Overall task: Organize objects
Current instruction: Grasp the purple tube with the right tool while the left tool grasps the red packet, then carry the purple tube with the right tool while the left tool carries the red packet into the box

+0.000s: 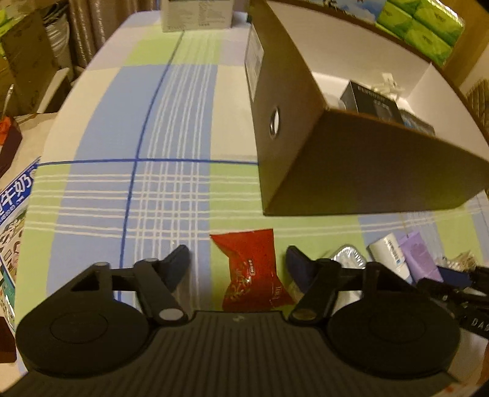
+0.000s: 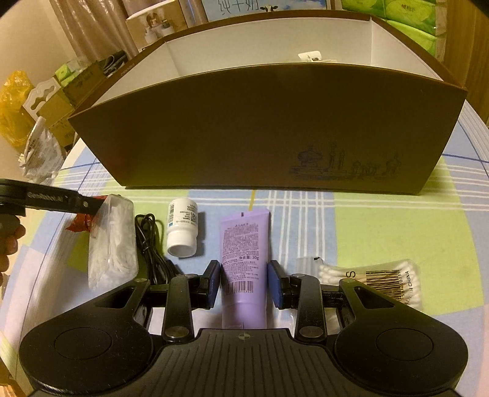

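Note:
A brown cardboard box [image 1: 351, 171] with a white inside stands on the checked tablecloth; it also fills the back of the right wrist view [image 2: 259, 134]. My left gripper [image 1: 237, 265] is open, its fingers on either side of a red snack packet [image 1: 250, 268] lying flat. My right gripper [image 2: 244, 284] is open around a purple tube [image 2: 244, 262], fingers close to its sides. A white pill bottle [image 2: 181, 226], a clear box of cotton swabs [image 2: 111, 241], a black cable [image 2: 149, 238] and a bagged pack of swabs [image 2: 376, 282] lie in front of the box.
Dark boxes [image 1: 371, 100] lie inside the brown box. A foil tray [image 1: 348, 258] lies right of the red packet. A white carton [image 1: 195, 13] stands at the table's far end. Green tissue packs [image 1: 421, 24] and stacked cartons [image 2: 58, 100] surround the table.

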Demonstrator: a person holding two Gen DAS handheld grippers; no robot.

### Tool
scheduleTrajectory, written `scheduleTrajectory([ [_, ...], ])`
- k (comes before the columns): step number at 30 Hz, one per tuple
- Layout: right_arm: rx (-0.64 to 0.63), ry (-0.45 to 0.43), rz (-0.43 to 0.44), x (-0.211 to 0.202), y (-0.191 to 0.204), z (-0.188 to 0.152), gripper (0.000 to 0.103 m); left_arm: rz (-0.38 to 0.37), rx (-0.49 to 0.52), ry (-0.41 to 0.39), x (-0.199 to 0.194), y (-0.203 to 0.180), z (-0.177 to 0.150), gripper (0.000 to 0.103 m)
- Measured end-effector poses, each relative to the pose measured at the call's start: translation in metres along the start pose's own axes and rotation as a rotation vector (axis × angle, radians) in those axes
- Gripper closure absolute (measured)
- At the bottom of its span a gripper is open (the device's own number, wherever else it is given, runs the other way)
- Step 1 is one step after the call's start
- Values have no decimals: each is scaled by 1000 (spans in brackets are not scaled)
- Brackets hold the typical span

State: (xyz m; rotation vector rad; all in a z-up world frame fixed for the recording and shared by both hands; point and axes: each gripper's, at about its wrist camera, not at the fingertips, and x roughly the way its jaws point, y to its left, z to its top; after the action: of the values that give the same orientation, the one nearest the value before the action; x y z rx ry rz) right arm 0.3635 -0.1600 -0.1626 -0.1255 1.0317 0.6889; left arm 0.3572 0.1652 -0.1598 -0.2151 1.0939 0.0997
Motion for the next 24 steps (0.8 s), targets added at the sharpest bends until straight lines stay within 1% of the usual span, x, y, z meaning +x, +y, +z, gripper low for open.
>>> scheduleTrajectory([
  [1, 1, 0, 1, 0, 0, 0, 72, -2, 9, 4, 2, -1, -1, 48],
  [2, 0, -1, 1, 0, 0, 0, 72, 4, 22, -1, 2, -2, -1, 48],
  [3, -2, -1, 2, 0, 0, 0, 72, 11, 37, -4, 1, -3, -2, 52],
  [4, -4, -2, 2, 0, 1, -1, 72, 15, 48, -6, 1, -4, -3, 61],
  [6, -11, -3, 0, 0, 1, -1, 72, 24, 57, -6, -2, -4, -6, 74],
  [10, -28, -6, -6, 0, 3, -3, 72, 55, 34, 3, -12, 1, -20, 75],
  [15, -83, -7, -28, 1, 10, -6, 72, 94, -32, 23, -30, 10, -48, 75],
  [19, -128, -4, -51, 4, 16, -7, 72, 92, -60, 37, -42, 13, -63, 75],
  [24, -181, -1, -88, 6, 25, -9, 72, 96, -72, 37, -47, 12, -72, 75],
])
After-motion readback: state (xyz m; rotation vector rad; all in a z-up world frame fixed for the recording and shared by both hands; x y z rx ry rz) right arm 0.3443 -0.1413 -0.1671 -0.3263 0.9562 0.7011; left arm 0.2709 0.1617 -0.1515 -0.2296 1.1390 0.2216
